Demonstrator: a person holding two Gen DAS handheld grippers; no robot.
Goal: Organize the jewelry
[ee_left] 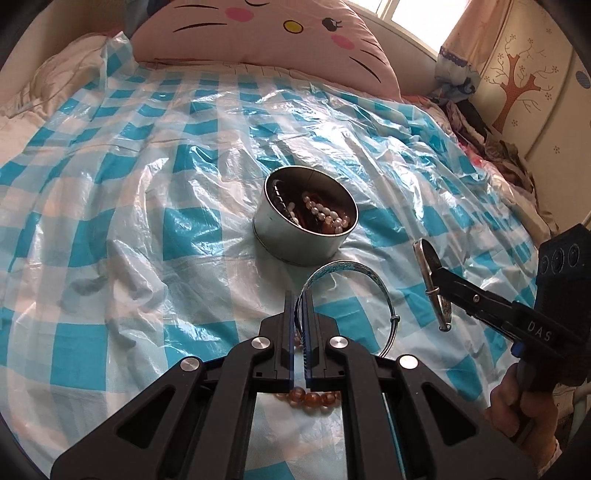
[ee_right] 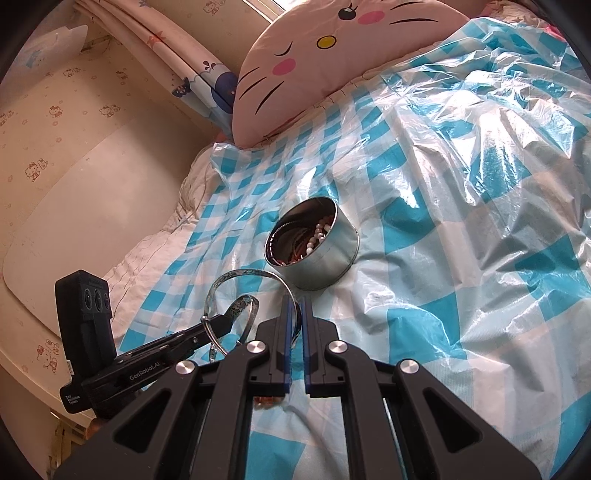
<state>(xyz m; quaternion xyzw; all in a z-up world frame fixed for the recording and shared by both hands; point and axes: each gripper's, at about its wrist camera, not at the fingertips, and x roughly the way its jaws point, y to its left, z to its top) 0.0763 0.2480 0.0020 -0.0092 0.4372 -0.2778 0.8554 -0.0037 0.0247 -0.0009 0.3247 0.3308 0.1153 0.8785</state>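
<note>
Item under inspection: two bangles, both lifted off the bed, neither yet stowed.

The patterned bangle (ee_left: 347, 264) is clamped by its rim between the fingers of the left gripper (ee_left: 299, 306). Its loop stands out ahead of the tips and curves off to their right. The edge grip appears deliberate: the hoop is too thin to pinch any other way.

The second bangle (ee_left: 430, 280) is held in the same manner by the right gripper (ee_left: 439, 277), whose jaws are closed on its rim. From the left wrist it shows edge-on, well to the right of the left tongs. In the right wrist view its arc runs ahead and to the left of the right fingers.

The round metal tin (ee_left: 295, 243) stands open just ahead of both pairs of tongs, nearer than anything else on the bed. It already contains a pearl strand (ee_left: 325, 214) and some darker pieces that cannot be made out. It is judged to be the collecting container, and both bangles are carried pointing at it.

An amber bead bracelet (ee_left: 310, 398) lies on the cover directly beneath the left tongs, uncollected.

The working surface is a blue-checked plastic sheet (ee_left: 147, 184), wrinkled and soft, so the tin may tip if its rim is knocked. A cat-face pillow (ee_left: 258, 29) lies far beyond the tin.
</note>
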